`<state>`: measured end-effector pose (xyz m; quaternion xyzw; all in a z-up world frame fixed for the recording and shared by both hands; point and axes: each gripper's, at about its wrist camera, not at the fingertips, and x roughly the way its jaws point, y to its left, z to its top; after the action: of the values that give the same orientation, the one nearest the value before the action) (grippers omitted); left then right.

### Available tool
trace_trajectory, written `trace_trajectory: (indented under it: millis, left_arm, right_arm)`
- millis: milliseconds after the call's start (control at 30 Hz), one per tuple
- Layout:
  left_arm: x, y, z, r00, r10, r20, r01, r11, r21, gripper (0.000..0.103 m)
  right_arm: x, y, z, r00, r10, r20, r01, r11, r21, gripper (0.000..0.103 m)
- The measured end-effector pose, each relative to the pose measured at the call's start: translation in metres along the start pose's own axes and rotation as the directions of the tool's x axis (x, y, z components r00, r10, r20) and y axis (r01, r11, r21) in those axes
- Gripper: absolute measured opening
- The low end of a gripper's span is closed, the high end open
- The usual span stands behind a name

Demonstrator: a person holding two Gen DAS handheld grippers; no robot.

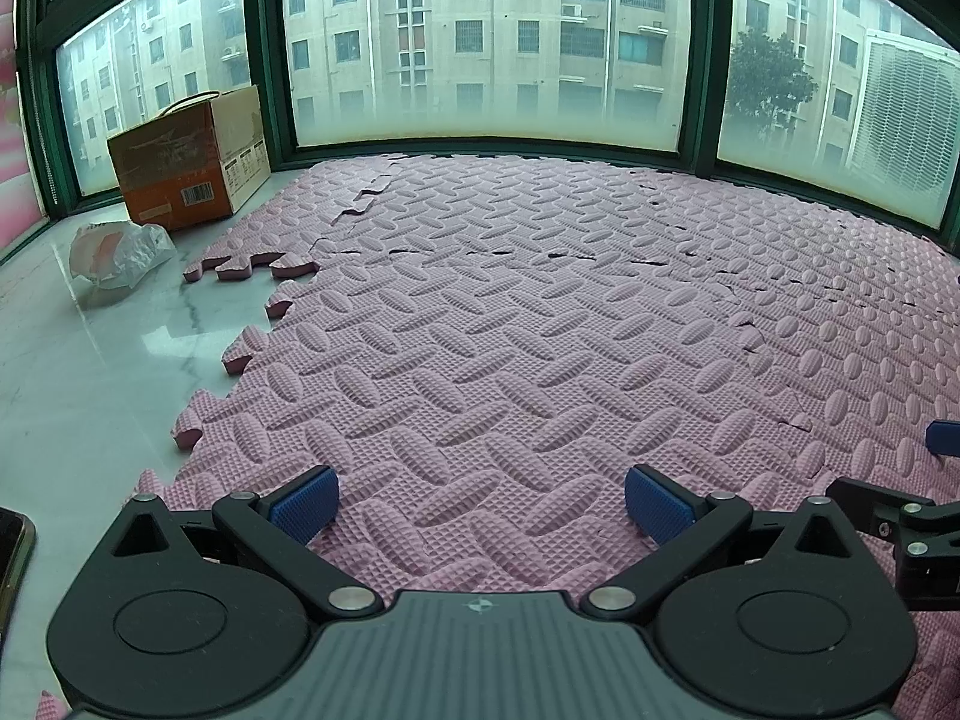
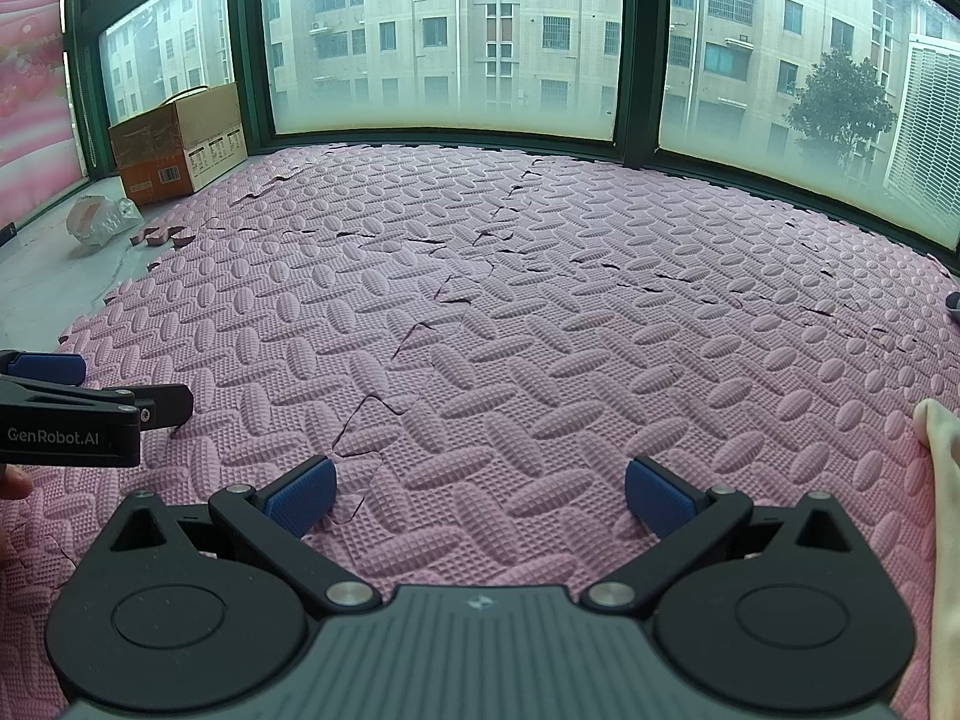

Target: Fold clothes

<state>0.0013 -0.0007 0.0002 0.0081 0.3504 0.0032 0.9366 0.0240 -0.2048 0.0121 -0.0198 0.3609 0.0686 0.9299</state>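
My left gripper (image 1: 480, 504) is open and empty, low over the pink foam mat (image 1: 510, 300). My right gripper (image 2: 480, 498) is open and empty too, over the same mat (image 2: 510, 300). A pale cream cloth (image 2: 942, 540) shows only as a strip at the right edge of the right wrist view, to the right of my right gripper. The left gripper also shows at the left edge of the right wrist view (image 2: 84, 396), and the right gripper's fingers (image 1: 942, 438) show at the right edge of the left wrist view.
A cardboard box (image 1: 192, 162) stands at the back left by the window. A crumpled plastic bag (image 1: 114, 252) lies on the marble floor (image 1: 72, 390) left of the mat. A phone (image 1: 12, 552) lies at the left edge. Windows bound the far side.
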Motion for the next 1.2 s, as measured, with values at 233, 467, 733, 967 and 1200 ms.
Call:
trace_trajectory:
  millis: [233, 467, 733, 967, 1200]
  left_arm:
    - [-0.002, -0.002, 0.000, 1.000, 0.017, -0.006, -0.017, 1.000, -0.015, 0.103]
    - [-0.005, -0.004, 0.000, 0.999, 0.037, -0.014, -0.037, 0.999, -0.027, 0.103]
    - [-0.010, -0.005, 0.001, 0.999, 0.023, -0.042, -0.024, 0.999, -0.031, 0.103]
    - [-0.020, -0.013, -0.005, 0.998, 0.000, -0.059, -0.001, 1.000, -0.010, 0.103]
    - [-0.034, -0.021, -0.006, 0.998, -0.024, -0.060, 0.024, 1.000, -0.006, 0.103]
  right_arm:
    - [0.000, -0.001, 0.000, 1.000, 0.003, -0.002, -0.003, 1.000, -0.002, 0.103]
    - [-0.001, -0.002, 0.000, 1.000, 0.013, 0.000, -0.013, 1.000, 0.005, 0.103]
    - [-0.009, -0.004, -0.001, 1.000, 0.026, -0.004, -0.026, 1.000, 0.017, 0.103]
    - [-0.023, -0.010, -0.006, 1.000, 0.020, 0.000, -0.020, 0.999, 0.037, 0.103]
    - [-0.042, -0.010, -0.011, 1.000, 0.015, 0.008, -0.015, 1.000, 0.015, 0.103]
